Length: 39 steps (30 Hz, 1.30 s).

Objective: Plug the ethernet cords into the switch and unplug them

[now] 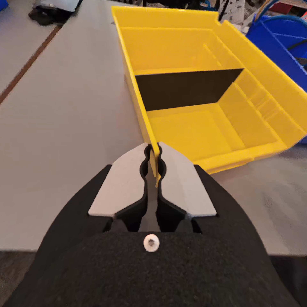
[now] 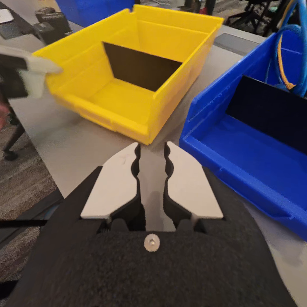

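Two grippers worked a yellow bin point(image 1: 191, 132): the left gripper point(image 1: 153, 147) pinched its seven-o'clock wall to shift it, while the right gripper point(image 2: 152, 146) waited half-open and empty at six o'clock.

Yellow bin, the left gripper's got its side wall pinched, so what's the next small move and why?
Probably slide the yellow bin a little left, clear of the blue bin. The left gripper is shut on its side wall, both compartments look empty, and the right gripper is open, holding nothing. No switch is in view.
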Each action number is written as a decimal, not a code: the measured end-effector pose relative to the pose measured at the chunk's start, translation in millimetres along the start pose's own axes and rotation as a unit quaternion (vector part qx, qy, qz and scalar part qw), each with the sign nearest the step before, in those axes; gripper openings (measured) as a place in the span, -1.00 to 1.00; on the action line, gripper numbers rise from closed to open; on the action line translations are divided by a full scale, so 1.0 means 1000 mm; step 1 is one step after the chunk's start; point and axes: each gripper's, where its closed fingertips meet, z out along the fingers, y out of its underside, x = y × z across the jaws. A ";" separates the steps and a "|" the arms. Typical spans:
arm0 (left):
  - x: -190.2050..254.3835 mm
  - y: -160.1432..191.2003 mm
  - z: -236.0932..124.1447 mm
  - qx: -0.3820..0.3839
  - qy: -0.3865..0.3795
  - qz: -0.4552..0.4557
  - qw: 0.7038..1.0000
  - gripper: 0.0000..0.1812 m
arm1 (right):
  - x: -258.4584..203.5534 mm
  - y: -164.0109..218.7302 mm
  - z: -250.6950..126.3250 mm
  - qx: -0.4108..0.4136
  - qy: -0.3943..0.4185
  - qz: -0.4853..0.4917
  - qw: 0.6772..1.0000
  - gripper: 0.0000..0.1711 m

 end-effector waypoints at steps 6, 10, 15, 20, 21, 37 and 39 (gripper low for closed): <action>0.014 0.042 -0.051 -0.031 -0.032 -0.014 0.999 -0.91 | -0.012 -0.015 0.023 0.011 0.018 0.039 0.999 -0.66; 0.013 0.052 -0.068 -0.036 -0.052 -0.016 0.998 -0.90 | -0.022 -0.007 0.046 -0.047 0.038 0.007 0.998 -0.90; 0.011 0.049 -0.092 -0.034 -0.121 0.027 0.992 -0.92 | -0.033 -0.020 0.034 -0.049 0.051 -0.005 0.997 -0.95; 0.047 0.001 -0.132 0.052 -0.147 0.061 0.986 -0.92 | -0.019 -0.073 -0.017 0.055 0.073 -0.015 0.996 -0.96; 0.059 -0.016 -0.139 0.075 -0.145 0.073 0.984 -0.92 | -0.011 -0.088 -0.033 0.077 0.080 -0.017 0.994 -0.96; 0.492 -0.126 0.028 0.079 0.123 0.255 0.956 -0.93 | 0.366 -0.011 -0.306 0.062 0.374 0.091 0.921 -0.95; 0.539 -0.099 0.068 0.050 0.127 0.269 0.953 -0.92 | 0.409 0.035 -0.316 0.016 0.381 0.107 0.918 -0.94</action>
